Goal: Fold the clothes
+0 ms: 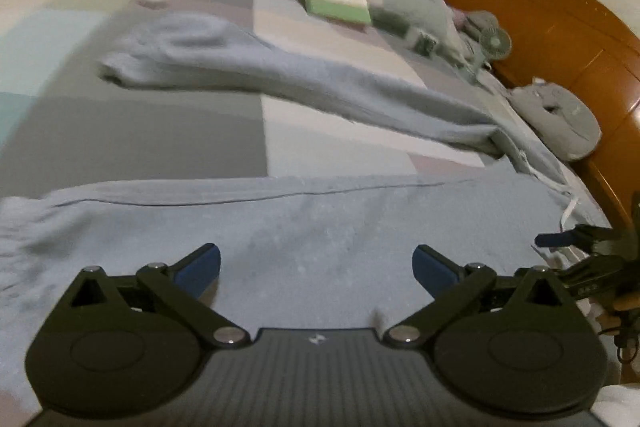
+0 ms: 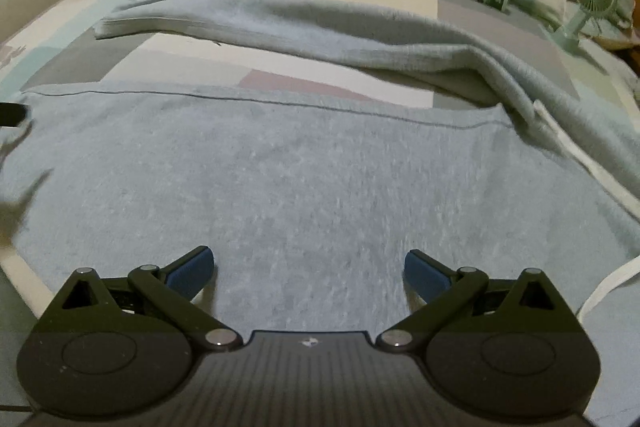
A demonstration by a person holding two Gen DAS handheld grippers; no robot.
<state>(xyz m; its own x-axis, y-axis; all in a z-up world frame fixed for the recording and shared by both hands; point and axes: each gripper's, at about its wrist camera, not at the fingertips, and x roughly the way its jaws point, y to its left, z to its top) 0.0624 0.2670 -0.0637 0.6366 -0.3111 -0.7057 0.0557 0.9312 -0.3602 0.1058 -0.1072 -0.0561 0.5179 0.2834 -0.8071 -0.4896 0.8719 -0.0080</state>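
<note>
While the blue trousers point(image 2: 320, 179) lie spread across the bed point(image 2: 80, 47), both the left gripper point(image 1: 316, 269) and right gripper point(image 2: 308, 271) hover above them, jaws apart.

Both tools are built alike. The left tongs point(image 1: 316, 267) have a dark grey body with fine lengthwise ribbing and a small pale emblem at the middle of its front edge. On each side sits a black rounded housing with a shallow circular disc pressed into its top. Black link arms run from silver round-headed pivot screws near the body out to triangular brackets with cut-out windows, each capped by another silver screw. The fingers point(image 1: 198, 269) end in blue pads. The right tongs point(image 2: 309, 269) show the same ribbed grey body, pale emblem, black housings, silver screws and blue-padded fingers point(image 2: 188, 271).
</note>
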